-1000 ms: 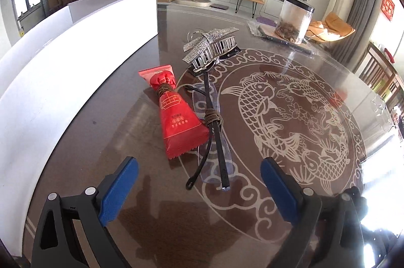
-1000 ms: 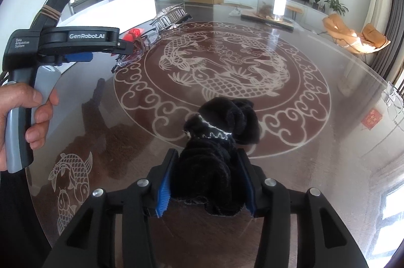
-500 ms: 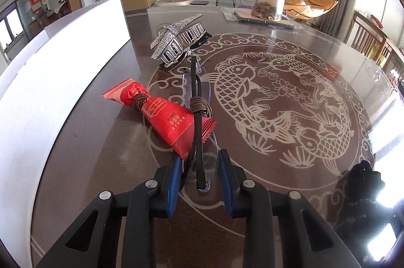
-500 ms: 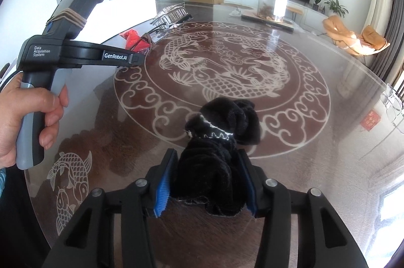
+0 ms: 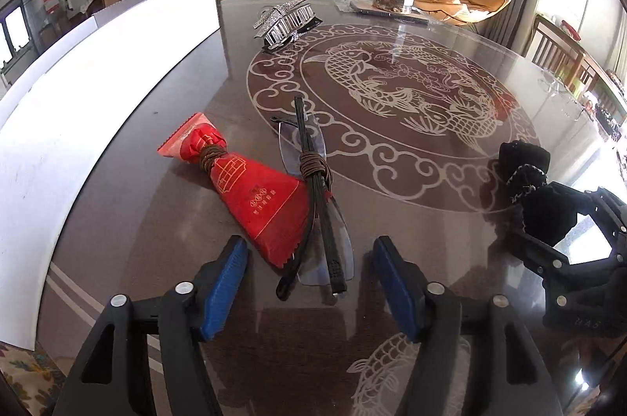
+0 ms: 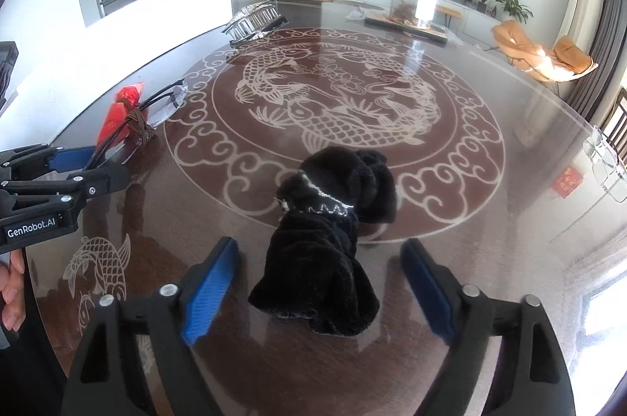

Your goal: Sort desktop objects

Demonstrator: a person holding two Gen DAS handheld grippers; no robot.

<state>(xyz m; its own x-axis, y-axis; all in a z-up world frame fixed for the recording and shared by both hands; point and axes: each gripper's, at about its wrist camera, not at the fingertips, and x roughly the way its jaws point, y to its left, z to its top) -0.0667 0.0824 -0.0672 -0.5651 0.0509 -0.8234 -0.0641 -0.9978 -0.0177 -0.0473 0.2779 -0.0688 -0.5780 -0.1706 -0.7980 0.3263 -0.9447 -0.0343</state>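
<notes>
A pair of glasses (image 5: 313,189) with black temples tied by brown cord lies on the glass table, beside a red packet (image 5: 258,200). My left gripper (image 5: 309,284) is opening, and the temple tips lie between its blue pads (image 5: 227,283) untouched. The glasses (image 6: 164,102), packet (image 6: 121,114) and left gripper (image 6: 66,169) also show at the left of the right wrist view. A black fuzzy cloth (image 6: 325,239) rests on the table between the pads (image 6: 211,290) of my right gripper (image 6: 319,292), which is opening and stands clear of it. The cloth (image 5: 525,173) appears at the right of the left wrist view.
A silver hair clip (image 5: 286,20) sits further back. A white board (image 5: 98,63) walls the table's left side. A clear jar (image 6: 415,0) stands on a tray at the far edge. A hand (image 6: 11,294) holds the left gripper's handle.
The left gripper shut on the glasses' temple tips, pulled glasses and packet away from the hair clip, then opened. The right gripper let go of the black cloth.
</notes>
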